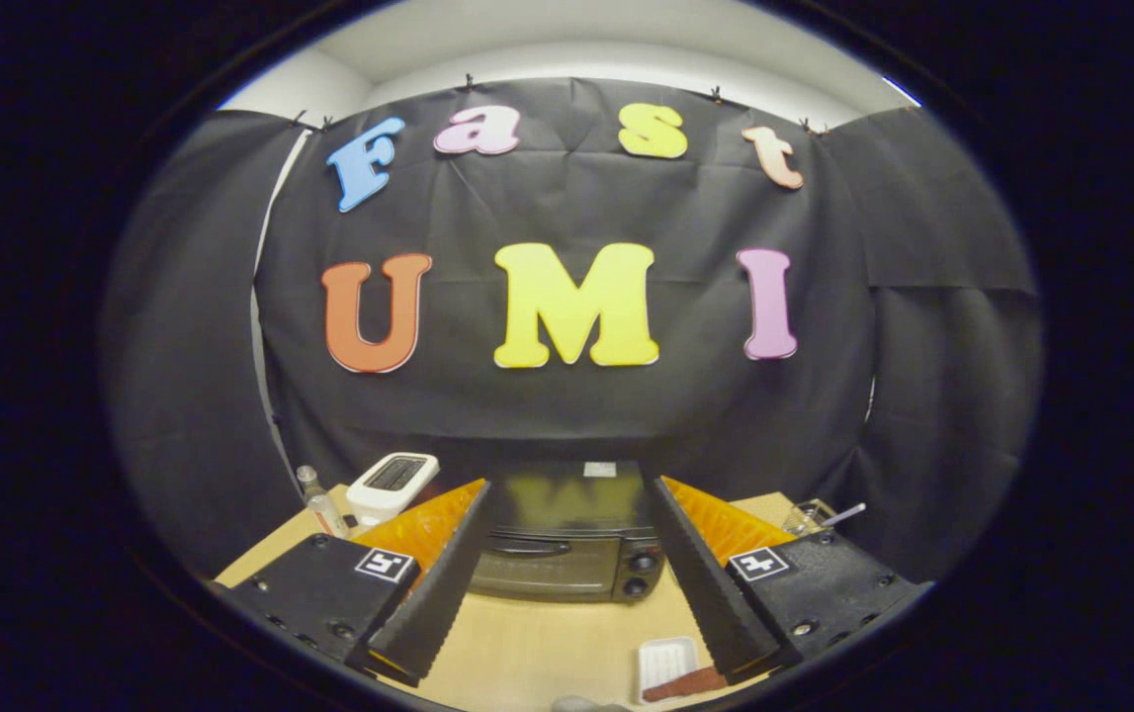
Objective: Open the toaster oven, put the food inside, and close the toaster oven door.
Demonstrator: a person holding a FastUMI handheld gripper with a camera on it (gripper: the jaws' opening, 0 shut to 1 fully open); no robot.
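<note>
— What sits closest to you right now?

— A small white tray [666,665], shallow and rectangular with rounded corners, lying on the table just under my right finger. A brown, flat piece of food [685,684] rests against its near edge, partly tucked beneath that finger. I can't tell what kind of food it is.

— And your claw?

— My claw [567,494] is spread wide with nothing in it. The fingers [438,583] are long wedges with ribbed, saw-toothed inner faces, and they splay apart toward the tips. I'm held level above the table, pointing straight ahead.

— Where's the toaster oven?

— Straight ahead, framed between my fingers: the toaster oven [567,539] stands toward the back of the table, well apart from my tips. It's a dark, boxy thing with a glossy top, a glass door with a curved bar handle across it, and two round knobs stacked on its right side. The door is closed.

— What's it standing on?

— A pale wooden table [537,648], smooth and matte.

— Anything else around?

— Beyond my left finger, a white pop-up toaster [391,485] with rounded edges and a dark slot on top, and a small clear bottle [321,504] just left of it. Beyond my right finger, a clear glass [804,514] with a thin stick leaning out of it.
</note>
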